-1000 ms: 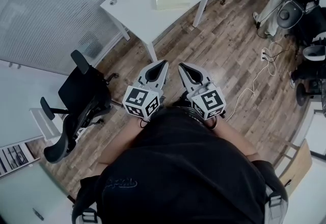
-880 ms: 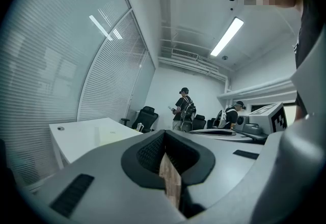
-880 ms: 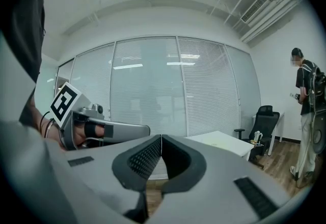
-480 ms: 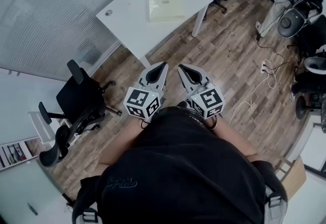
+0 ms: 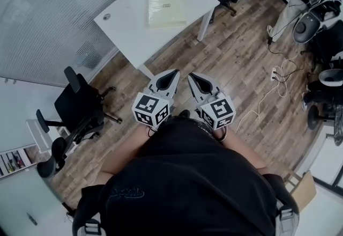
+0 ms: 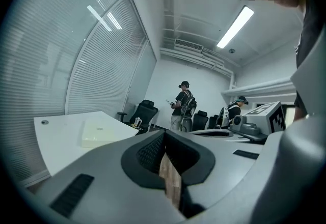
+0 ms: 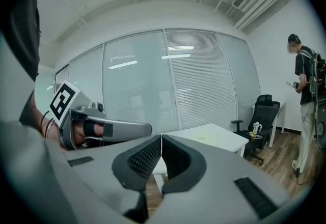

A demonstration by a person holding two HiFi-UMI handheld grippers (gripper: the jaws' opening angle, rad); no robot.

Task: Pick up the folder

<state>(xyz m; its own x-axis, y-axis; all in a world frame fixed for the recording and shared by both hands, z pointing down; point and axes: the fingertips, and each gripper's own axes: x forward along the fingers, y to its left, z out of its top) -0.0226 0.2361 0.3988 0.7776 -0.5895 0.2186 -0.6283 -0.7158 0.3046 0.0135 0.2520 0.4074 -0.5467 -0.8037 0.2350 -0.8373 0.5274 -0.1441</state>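
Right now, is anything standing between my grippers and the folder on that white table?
Nothing visible. Only bare wood floor separates the left gripper and right gripper from the table, where the folder lies uncovered. The black chair stands off to the left.

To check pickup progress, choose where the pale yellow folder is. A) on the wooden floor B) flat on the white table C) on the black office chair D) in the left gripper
B: the folder lies flat on the white table; the left gripper and right gripper, both shut and empty, are short of it.
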